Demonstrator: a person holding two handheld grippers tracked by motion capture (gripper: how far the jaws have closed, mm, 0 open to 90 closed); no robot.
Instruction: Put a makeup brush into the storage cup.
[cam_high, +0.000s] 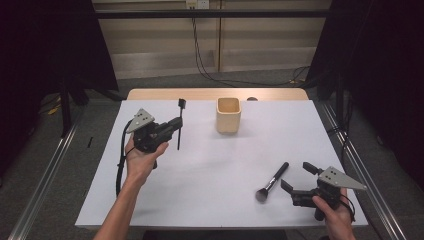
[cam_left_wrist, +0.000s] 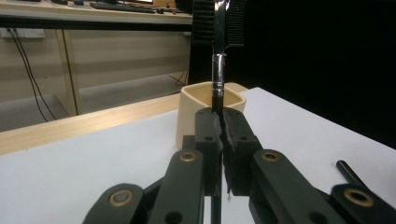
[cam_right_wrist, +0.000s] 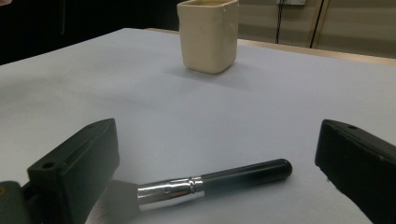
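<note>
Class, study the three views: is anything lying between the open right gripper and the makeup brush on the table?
Nothing visible does. The makeup brush lies flat on the bare white table, directly ahead of the right gripper, whose jaws stand wide open either side of it. The cream cup stands well beyond, out of the path.

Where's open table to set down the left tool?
Bare white table lies between the left gripper, shut on the brow brush, and the makeup brush. Also right of the cup. Crowded near the right gripper.
</note>
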